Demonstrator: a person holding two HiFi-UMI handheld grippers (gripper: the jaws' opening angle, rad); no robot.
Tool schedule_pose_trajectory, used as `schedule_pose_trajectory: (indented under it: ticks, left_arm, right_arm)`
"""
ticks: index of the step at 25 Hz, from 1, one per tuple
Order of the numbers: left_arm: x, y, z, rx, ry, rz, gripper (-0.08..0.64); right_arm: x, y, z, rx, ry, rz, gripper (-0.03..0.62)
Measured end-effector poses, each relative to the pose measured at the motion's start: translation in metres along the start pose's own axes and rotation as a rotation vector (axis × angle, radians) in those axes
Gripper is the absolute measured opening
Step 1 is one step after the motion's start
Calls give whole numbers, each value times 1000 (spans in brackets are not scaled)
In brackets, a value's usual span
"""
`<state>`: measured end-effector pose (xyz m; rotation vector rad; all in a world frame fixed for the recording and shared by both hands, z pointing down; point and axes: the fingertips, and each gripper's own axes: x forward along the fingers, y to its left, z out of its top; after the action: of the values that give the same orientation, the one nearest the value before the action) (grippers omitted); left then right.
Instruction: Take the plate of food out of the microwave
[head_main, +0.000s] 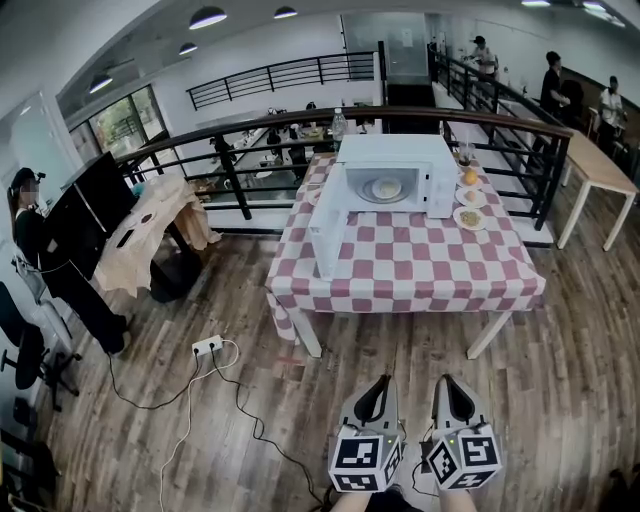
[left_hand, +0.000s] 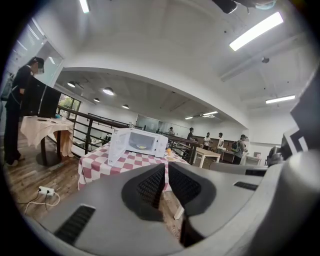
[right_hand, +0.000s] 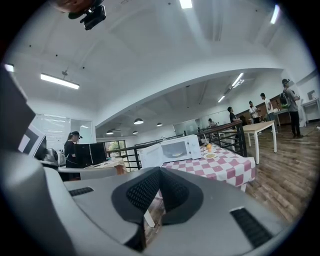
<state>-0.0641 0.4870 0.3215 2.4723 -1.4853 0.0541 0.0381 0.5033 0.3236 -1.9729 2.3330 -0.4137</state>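
Observation:
A white microwave (head_main: 390, 175) stands at the back of a table with a red-and-white checked cloth (head_main: 400, 265). Its door (head_main: 328, 235) hangs open to the left. Inside sits a plate of food (head_main: 385, 188), also visible as a plate (left_hand: 141, 147) in the left gripper view and a plate (right_hand: 177, 154) in the right gripper view. My left gripper (head_main: 378, 388) and right gripper (head_main: 447, 386) are side by side low over the wooden floor, well short of the table. Both are shut and hold nothing.
Two plates of food (head_main: 468, 217) and an orange (head_main: 470, 177) lie right of the microwave. A dark railing (head_main: 520, 150) runs behind the table. A power strip (head_main: 207, 346) with cables lies on the floor at left. A person (head_main: 40, 260) stands by monitors at far left.

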Motion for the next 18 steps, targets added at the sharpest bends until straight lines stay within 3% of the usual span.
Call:
schedule_pose_trajectory:
  ticks: [18]
  left_arm:
    - [32,-24,-12,-6,1,39,35]
  right_arm:
    - [15,-37,-1,25,13,58,-8]
